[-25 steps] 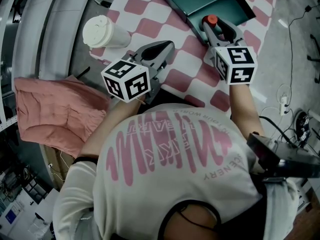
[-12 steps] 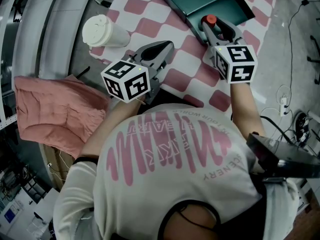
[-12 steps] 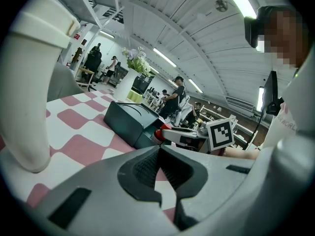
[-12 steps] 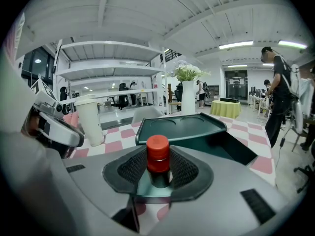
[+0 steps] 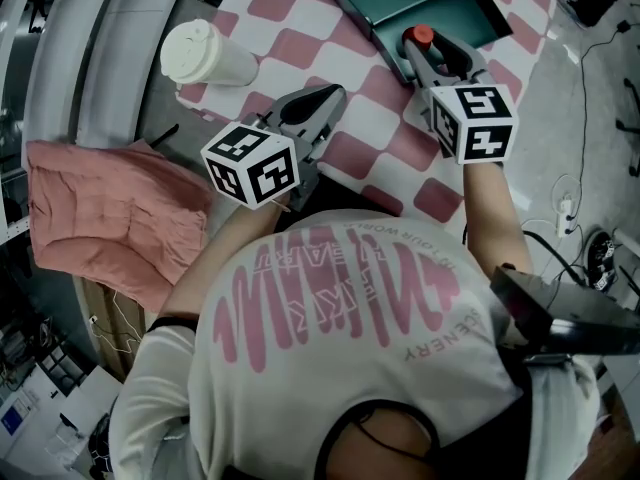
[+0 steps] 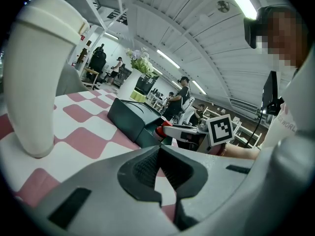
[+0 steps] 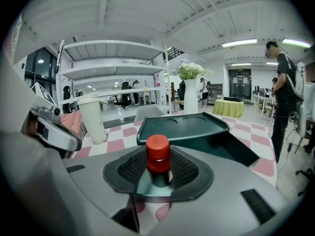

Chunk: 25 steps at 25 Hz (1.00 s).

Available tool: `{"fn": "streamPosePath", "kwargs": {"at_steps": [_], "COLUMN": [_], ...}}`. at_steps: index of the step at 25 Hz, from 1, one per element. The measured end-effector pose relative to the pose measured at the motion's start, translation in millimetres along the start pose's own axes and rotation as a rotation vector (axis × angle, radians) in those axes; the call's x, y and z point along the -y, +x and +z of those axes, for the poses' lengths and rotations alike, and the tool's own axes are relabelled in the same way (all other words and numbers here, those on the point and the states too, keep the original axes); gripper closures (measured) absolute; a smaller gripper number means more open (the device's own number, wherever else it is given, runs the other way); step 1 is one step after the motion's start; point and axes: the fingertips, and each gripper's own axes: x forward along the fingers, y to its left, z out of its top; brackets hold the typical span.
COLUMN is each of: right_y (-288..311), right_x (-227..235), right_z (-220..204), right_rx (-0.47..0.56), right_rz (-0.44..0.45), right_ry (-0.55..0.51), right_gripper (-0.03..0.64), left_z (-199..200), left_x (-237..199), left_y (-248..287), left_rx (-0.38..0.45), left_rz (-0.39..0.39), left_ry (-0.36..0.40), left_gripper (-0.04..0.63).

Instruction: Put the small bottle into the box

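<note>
The small bottle (image 5: 422,37) has a red cap (image 7: 158,150) and a dark body. My right gripper (image 5: 427,50) is shut on it and holds it upright just in front of the dark green box (image 5: 452,18), which lies open on the checkered table. In the right gripper view the box (image 7: 197,132) spreads right behind the bottle. My left gripper (image 5: 322,98) hovers over the table's near edge, left of the right one, shut with nothing in it. Its pads (image 6: 147,168) meet at the tips.
A white lidded paper cup (image 5: 205,56) stands on the table's left corner, close to my left gripper. A pink cloth (image 5: 100,218) lies on a surface beside the table at the left. A white vase of flowers (image 7: 191,95) stands beyond the box. People stand in the background.
The head view has shifted a little. Both grippers stay where they were, and the right one still holds the bottle.
</note>
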Motion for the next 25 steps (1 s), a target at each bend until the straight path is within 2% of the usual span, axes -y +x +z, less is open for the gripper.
{"fn": "streamPosePath", "kwargs": {"at_steps": [11, 25], "right_y": [-1.4, 0.4], "right_x": [-1.5, -3.8], "right_z": [0.1, 1.4], "right_rx": [0.001, 0.008], "right_rz": [-0.009, -0.039], "right_ry": [-0.001, -0.014], "right_gripper": [0.477, 0.476], "left_z": [-6.3, 2.7], "left_x": [-2.9, -9.3], "left_y": [-8.1, -24.1], "left_rx": [0.038, 0.078], "left_rz": [0.038, 0.049], "left_ry": [-0.044, -0.046], "left_gripper": [0.588, 0.588]}}
